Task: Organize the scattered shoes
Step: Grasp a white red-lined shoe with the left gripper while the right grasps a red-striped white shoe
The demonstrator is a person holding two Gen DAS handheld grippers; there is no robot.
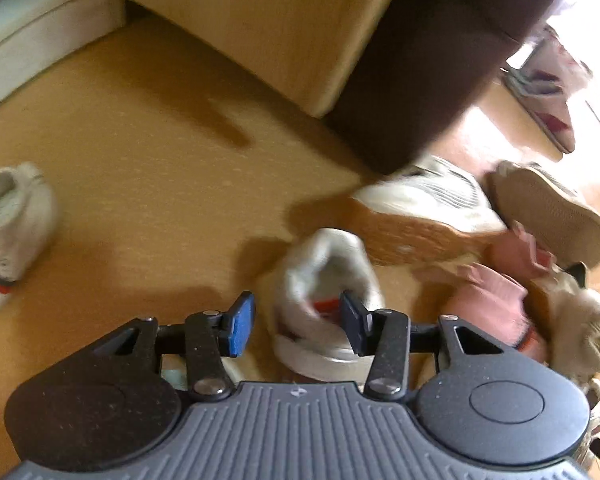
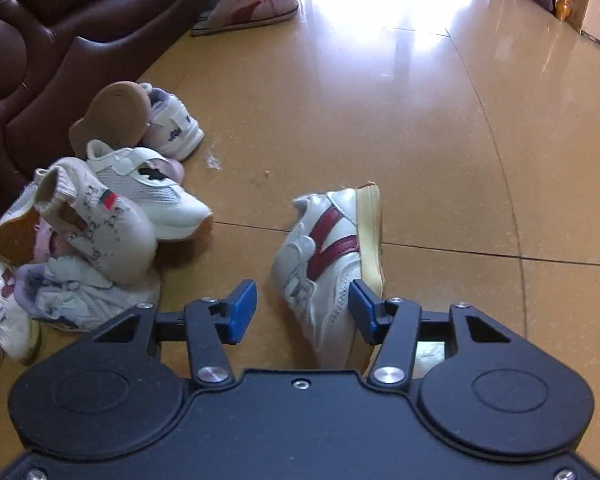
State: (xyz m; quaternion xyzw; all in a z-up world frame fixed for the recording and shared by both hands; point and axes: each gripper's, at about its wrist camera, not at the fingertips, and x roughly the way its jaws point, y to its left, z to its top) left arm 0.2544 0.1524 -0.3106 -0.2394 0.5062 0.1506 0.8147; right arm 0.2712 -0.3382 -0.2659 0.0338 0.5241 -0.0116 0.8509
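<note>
**Operator:** Tan floor tiles (image 2: 440,152) with strong glare, and the brown sofa (image 2: 40,60) as my landmark. Small shoes lie heaped in a pile (image 2: 100,216) against the sofa's foot, some sole-up. A red-striped sneaker (image 2: 328,256) lies on its side well out from the sofa, between the parted fingers of my right gripper (image 2: 302,312), which holds nothing.

**Observer:** And the left?

**Operator:** My left gripper (image 1: 298,322) is also spread wide, a white high-top shoe (image 1: 328,292) between its fingers. That view is smeared, so I think it isn't clamped, no firmer than that.

**Observer:** Risks?

**Operator:** I judge the sideways sneaker could pivot if pinched on its sole edge. By the sofa, the pink shoe (image 1: 496,300) and fluffy one (image 1: 584,328) crowd the high-top; closing carelessly could snag them. Another white shoe (image 1: 8,232) sits alone, and a slipper (image 2: 252,4) lies further along the sofa.
</note>
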